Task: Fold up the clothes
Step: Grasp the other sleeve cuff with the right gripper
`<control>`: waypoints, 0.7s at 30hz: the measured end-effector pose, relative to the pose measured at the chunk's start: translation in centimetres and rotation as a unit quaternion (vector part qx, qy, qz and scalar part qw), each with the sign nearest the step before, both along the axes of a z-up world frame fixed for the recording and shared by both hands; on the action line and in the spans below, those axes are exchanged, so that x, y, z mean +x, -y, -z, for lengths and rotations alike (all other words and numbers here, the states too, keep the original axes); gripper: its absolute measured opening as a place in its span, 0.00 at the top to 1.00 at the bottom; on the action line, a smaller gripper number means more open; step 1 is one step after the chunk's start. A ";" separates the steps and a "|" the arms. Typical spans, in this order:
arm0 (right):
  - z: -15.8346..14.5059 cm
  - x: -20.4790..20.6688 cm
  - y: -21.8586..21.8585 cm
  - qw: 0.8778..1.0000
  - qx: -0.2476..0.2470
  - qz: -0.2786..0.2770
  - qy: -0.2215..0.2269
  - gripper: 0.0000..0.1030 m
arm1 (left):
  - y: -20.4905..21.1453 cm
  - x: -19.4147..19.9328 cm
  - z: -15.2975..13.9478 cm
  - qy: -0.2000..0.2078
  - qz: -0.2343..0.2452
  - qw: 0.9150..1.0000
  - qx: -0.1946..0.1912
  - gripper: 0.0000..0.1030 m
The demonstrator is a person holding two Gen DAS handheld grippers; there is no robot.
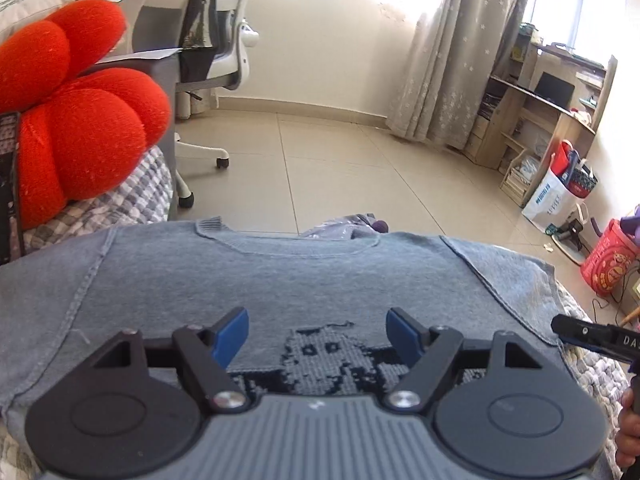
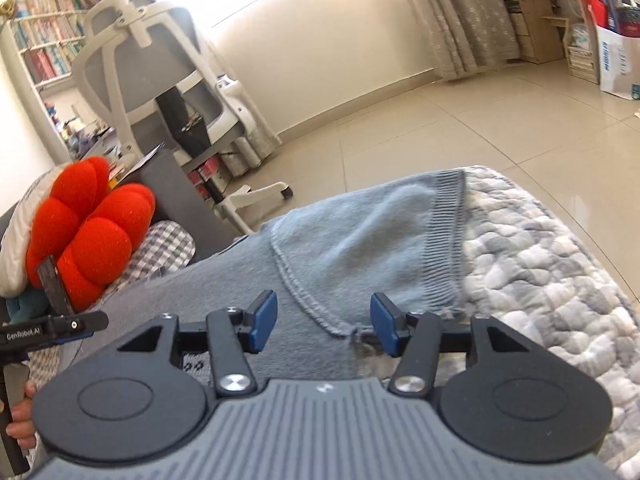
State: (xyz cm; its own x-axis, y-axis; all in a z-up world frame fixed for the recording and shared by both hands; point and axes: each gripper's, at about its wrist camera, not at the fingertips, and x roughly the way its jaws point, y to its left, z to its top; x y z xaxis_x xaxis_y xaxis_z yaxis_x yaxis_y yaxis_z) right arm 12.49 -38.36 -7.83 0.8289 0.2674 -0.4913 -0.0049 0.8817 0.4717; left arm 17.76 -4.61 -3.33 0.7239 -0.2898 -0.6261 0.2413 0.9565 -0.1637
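Jaws standing apart on both tools, nothing between the blue pads. Left gripper [image 1: 316,334] is hovering over the chest of the grey knit sweater [image 1: 280,280], above its dark pixel-pattern motif [image 1: 320,356]. Right gripper [image 2: 323,326] is hovering over the armpit seam where the short sleeve [image 2: 372,236] is joining the body.

Sweater is lying spread flat, front up, on the checked quilt [image 2: 540,280] of a bed, neckline [image 1: 288,240] toward the far edge and the sleeve lying out to the side. Flat and unfolded as it lies; whether a fold is coming or it has just been laid out again, I cannot tell.

Judgement: any fold here is asking for a pinch on the ribbed sleeve hem [image 2: 448,248], not the loose seam thread, taking knit only and no quilt beneath, with the other tool pinning the body.

Count: one sweater, one sleeve clearly showing, two grippers, one red cushion [image 1: 76,120], one white office chair [image 2: 160,64].
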 end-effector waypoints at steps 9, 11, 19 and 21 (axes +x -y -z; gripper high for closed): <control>1.1 -0.8 3.2 0.997 0.043 0.066 -0.006 0.45 | 5.5 1.2 0.5 -0.012 0.042 0.999 -0.026 0.25; 1.1 -0.8 3.1 0.997 0.040 0.067 -0.002 0.45 | 6.6 1.4 0.8 -0.014 0.050 0.998 -0.035 0.24; 0.4 2.8 3.2 0.997 0.037 0.067 -0.032 0.45 | 9.5 1.6 2.5 -0.015 0.070 0.996 -0.054 0.24; 0.8 3.8 3.6 0.996 0.041 0.077 -0.035 0.50 | 9.2 1.6 2.8 -0.020 0.068 0.996 -0.060 0.24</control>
